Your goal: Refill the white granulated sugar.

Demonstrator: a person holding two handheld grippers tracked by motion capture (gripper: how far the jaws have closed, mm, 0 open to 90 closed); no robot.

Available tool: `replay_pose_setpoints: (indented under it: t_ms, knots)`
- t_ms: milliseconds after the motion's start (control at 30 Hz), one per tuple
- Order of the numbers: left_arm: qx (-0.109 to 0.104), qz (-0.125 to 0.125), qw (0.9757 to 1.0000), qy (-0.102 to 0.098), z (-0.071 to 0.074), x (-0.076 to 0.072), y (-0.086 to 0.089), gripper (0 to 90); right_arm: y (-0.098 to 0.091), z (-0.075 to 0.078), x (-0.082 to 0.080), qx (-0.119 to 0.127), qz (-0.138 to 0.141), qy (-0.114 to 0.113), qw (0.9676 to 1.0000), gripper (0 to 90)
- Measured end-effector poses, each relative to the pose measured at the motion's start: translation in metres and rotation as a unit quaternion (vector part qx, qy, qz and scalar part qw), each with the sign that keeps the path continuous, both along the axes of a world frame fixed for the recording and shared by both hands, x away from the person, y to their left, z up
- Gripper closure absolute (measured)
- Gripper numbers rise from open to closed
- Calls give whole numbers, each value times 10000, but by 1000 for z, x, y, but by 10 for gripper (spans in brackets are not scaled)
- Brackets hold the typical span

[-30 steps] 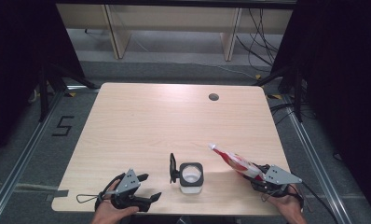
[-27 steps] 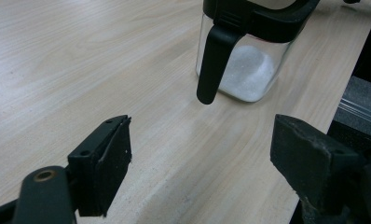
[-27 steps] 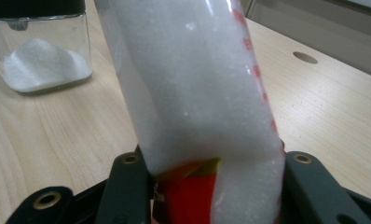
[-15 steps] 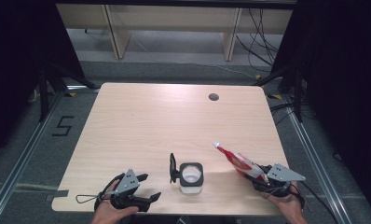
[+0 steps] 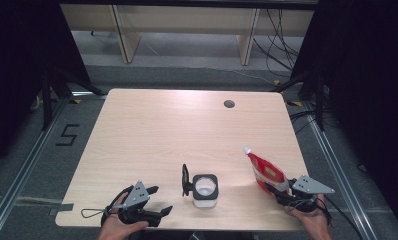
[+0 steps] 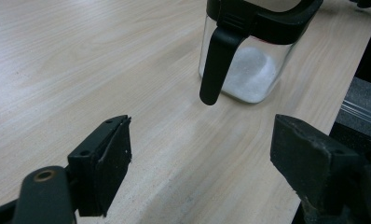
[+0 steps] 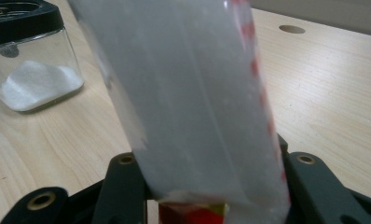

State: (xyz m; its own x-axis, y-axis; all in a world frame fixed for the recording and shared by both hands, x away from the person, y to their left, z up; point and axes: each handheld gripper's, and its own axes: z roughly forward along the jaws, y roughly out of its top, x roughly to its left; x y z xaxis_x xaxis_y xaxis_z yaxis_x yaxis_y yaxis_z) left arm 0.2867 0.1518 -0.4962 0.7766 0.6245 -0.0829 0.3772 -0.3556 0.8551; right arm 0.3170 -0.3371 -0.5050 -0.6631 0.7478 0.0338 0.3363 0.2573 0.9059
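Right claw [image 5: 279, 191] clamped on a red and white pouch [image 5: 265, 171] tilted up over the tabletop [image 5: 162, 130] near its right edge, left claw [image 5: 158, 201] wide apart and empty, glass jar [image 5: 205, 189] with white powder sitting between them
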Motion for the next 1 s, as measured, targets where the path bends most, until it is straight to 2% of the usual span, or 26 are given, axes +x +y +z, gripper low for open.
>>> replay_pose_setpoints:
  t_ms: [33,67,100,133,333,367,400,433,533,600,633,667,700,733,767,833,867,900,933,967,1000]
  knots:
    - [-27,18,10000,59,0,0,-1,199,-2,0,2,-41,42,-126,9999,573]
    - [-27,18,10000,59,0,0,-1,199,-1,0,0,42,-40,17,10000,572]
    - [-20,10,10000,47,0,0,-1,199,-3,0,1,18,-24,-32,10000,570]
    - [-67,36,10000,62,-1,-1,-1,199,-4,-1,0,84,-49,8,10000,569]
    - [23,27,10000,10,0,0,-1,199,-10,-1,-1,328,-226,154,9991,563]
    - [34,2,10000,7,-1,0,0,199,-11,-1,1,287,-192,-5,9994,562]
    - [36,20,10000,25,-1,0,0,199,-12,-1,0,260,-195,113,9994,562]
    - [32,35,10000,36,-1,0,0,199,-12,0,0,276,-153,122,9994,561]
    - [26,27,10000,6,-1,0,0,199,-13,0,0,255,-235,2,9994,554]
    - [135,-47,9999,-51,0,1,2,199,-15,2,-1,310,-378,-9,9988,533]
    - [163,-64,9998,-48,0,2,2,199,-16,3,-3,393,-418,68,9983,529]
    - [34,17,10000,-6,0,0,0,199,-17,3,-3,421,-406,43,9983,525]
    - [36,11,10000,-10,0,0,0,199,-18,2,-4,443,-473,44,9979,519]
    - [36,11,10000,-10,0,0,0,199,-21,1,-1,487,-372,-108,9981,512]
    - [28,27,10000,2,0,0,0,199,-20,1,-5,605,-519,5,9968,503]
    - [61,-10,10000,-38,0,1,1,199,-25,3,-4,463,-468,-209,9976,479]
    - [61,-10,10000,-38,0,1,1,199,-25,3,-4,463,-468,-209,9976,479]
    - [-12,29,10000,8,-1,1,0,199,-24,6,-9,590,-534,-96,9968,441]
    - [80,-37,10000,-44,-1,2,1,199,-26,7,-9,559,-441,-178,9973,417]
    - [80,-37,10000,-44,-1,2,1,199,-26,7,-9,559,-441,-178,9973,417]
    - [100,-46,9999,-48,-1,2,1,199,-26,10,-13,658,-563,-98,9962,392]
